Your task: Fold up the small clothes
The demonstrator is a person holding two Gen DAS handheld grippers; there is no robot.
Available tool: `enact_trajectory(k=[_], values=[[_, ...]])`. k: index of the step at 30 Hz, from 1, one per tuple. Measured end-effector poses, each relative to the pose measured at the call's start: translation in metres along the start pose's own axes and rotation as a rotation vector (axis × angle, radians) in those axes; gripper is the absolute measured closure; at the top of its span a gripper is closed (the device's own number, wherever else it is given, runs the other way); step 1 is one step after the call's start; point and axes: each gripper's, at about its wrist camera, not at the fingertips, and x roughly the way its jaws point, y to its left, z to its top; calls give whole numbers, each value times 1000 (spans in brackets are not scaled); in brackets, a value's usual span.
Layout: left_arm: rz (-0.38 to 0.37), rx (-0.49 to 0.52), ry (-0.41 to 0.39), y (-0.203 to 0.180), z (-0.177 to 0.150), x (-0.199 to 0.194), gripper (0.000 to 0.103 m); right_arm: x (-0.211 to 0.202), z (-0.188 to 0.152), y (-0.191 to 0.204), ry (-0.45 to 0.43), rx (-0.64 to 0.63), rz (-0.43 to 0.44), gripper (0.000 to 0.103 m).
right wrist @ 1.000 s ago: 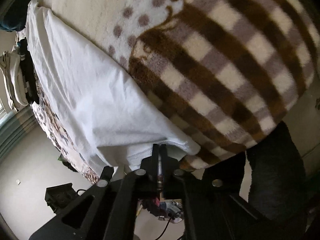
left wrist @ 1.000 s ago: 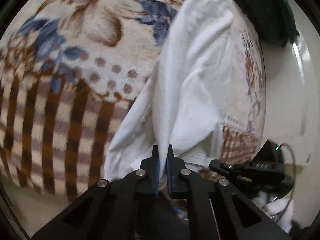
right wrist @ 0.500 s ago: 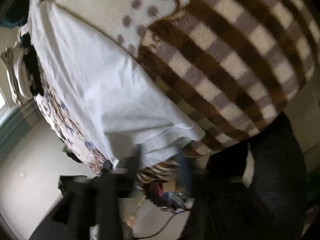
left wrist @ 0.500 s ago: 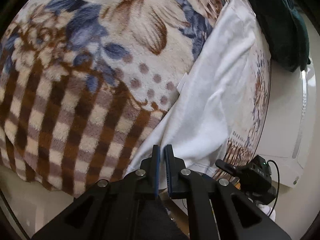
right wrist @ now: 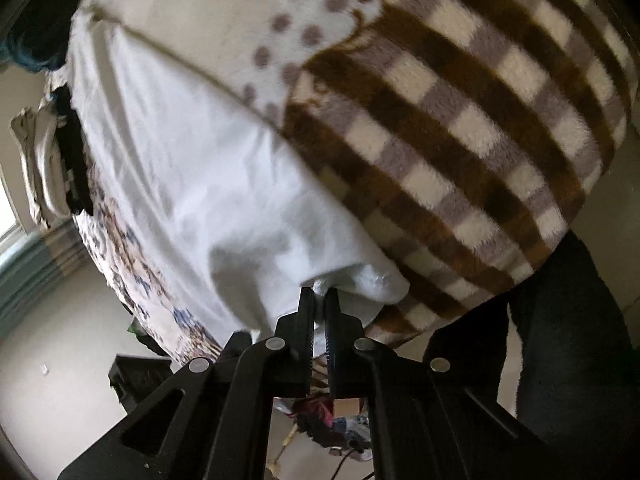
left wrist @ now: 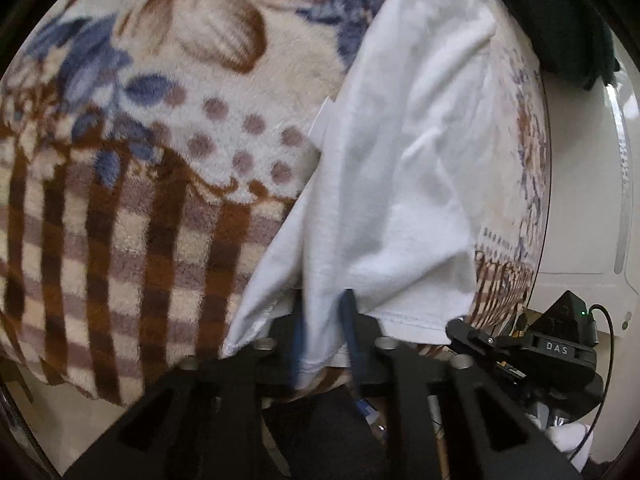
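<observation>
A white garment (left wrist: 400, 168) lies across a fleece blanket (left wrist: 140, 220) with brown checks and blue flowers, its hem hanging over the near edge. My left gripper (left wrist: 322, 320) is shut on a fold of the hem, and white cloth shows between its blurred fingers. The right gripper (right wrist: 319, 300) is at the hem's other corner of the white garment (right wrist: 192, 184). Its jaws are closing tight and the pads pinch the cloth. In the left wrist view, the right gripper (left wrist: 456, 326) appears at the hem's right end.
The blanket (right wrist: 460, 120) drapes over the bed's edge. A dark green cloth (left wrist: 568, 32) lies at the far end. More clothes (right wrist: 44, 168) hang at the left. A person's dark trouser leg (right wrist: 568, 340) stands at the right, with clutter and cables on the floor below.
The right gripper opened half a second ago and has shut again on the hem corner. The left gripper kept its hold; its view pulled back, then came closer to the cloth.
</observation>
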Motion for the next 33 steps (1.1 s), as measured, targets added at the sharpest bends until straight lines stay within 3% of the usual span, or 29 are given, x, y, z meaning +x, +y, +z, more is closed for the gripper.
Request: enact_trajectory(k=[4,7,14,18,19,21,23,26,29,33], values=[[-21,-34,-11,11,-4,-14,98,-14,-11,9,-2,-10,7,98],[58,-19,8,23,-1,-9,98,-18,-11,9,14,-32,-8,98],[140,10,34,28,7,10,97,8,1,-6,60,-82,-115,98],[127,22,38,15,2,3,96,16,6,8,116,-212,-225,94],[128,19,31,13,0,-3,91,12,3,18,117,-278,-266,88],[163,41,13,9,-2,-13,67,-1,-1,32,103,-354,-254,66],[143,52,-11,8,-1,-18,42,-24,-4,45,52,-413,-251,49],[58,30,-45,20,8,-15,42,-43,0,51,-20,-461,-281,46],[-7,16,-3,27,20,15,42,-40,21,40,-42,-467,-316,44],[34,53,-1,15,19,32,42,-21,42,23,-23,-518,-287,44]])
